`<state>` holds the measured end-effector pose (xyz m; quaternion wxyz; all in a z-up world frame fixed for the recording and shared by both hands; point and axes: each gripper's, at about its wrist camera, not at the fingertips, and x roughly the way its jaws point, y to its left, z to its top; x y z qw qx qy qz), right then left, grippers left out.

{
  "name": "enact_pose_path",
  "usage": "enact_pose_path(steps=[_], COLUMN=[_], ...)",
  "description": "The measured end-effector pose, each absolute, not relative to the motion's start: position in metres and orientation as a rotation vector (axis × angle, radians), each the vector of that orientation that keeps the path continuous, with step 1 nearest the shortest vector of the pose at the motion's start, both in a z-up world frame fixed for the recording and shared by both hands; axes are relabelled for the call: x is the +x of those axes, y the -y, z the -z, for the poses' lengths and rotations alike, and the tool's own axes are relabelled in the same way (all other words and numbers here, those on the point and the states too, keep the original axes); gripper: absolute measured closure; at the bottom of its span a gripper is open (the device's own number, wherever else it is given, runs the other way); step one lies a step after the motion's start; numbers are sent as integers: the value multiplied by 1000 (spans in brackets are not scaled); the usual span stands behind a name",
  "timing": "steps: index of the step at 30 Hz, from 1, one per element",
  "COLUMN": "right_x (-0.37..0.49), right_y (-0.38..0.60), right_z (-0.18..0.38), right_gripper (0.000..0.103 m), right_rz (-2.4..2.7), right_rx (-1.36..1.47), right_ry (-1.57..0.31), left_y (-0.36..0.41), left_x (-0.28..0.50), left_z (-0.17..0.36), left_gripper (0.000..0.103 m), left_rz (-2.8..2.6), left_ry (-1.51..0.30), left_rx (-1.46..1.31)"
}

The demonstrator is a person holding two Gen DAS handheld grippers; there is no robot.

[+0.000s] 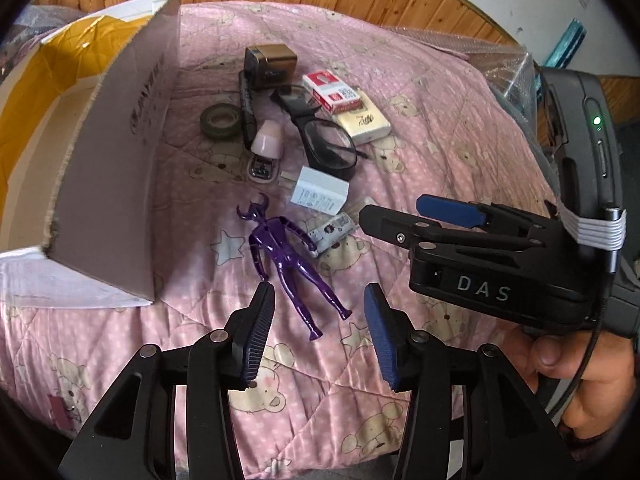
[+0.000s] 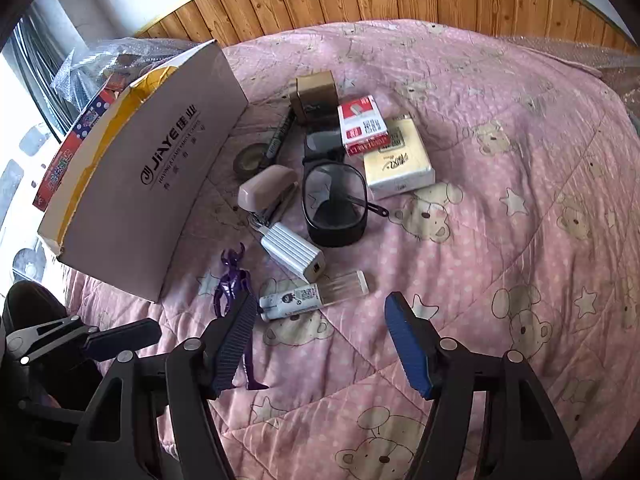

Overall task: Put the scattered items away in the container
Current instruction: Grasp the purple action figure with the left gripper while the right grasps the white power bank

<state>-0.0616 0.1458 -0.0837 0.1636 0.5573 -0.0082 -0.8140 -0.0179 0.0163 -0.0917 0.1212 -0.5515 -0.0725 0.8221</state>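
Honestly, the whole next move comes down to how the purple figure (image 1: 286,256) lies relative to the left gripper (image 1: 318,334). It's flat on the pink bed quilt (image 1: 440,160), just right of the open cardboard box (image 1: 116,184), and its feet end almost between the left fingers (image 1: 260,328) while the horned head points away toward the pile. So its long axis runs roughly along the gripper's pointing direction, a bit diagonal, which I'd guess means the spread fingers would close across the thin legs without much twisting. Both grippers are wide apart with nothing in them. The right gripper (image 2: 322,346) hovers over the same patch of bed, but from its view the figure (image 2: 230,280) sits off to the left side, partly hidden behind its left finger, and the little lighter-looking thing (image 2: 290,300) lies more in front. Left looks nearer to me. Everything else (glasses (image 1: 328,144), white charger (image 1: 318,192), tape roll (image 1: 222,120)) is further up the bed, nothing boxed yet as far as I can see.
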Motion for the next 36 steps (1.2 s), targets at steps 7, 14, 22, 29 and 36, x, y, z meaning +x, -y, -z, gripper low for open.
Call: enact_pose_path(steps=[7,14,22,29,36], right_x=[-76,-87,-91,-98,-110], right_y=[-141,-141,-108,-112,-118], right_z=[89,97,87,99,99], right_gripper=[35,35,36,78,72], right_rz=[2289,2236,2244,2117,2109], right_rx=[1598,1641,1506,1582,1566], right_ry=[-36,98,-238,-182,-152], left_y=[10,13,13,23,4], left_x=[-32,-35,-44,-44,-52], left_z=[132,132,132,123,133], left_gripper=[67,59,85,64,60], left_rz=[-2465,-2488,-2537,-2514,-2530], left_ry=[340,322,262,358,231], left_rx=[-1728,-1711,-1613,-1613,-1618])
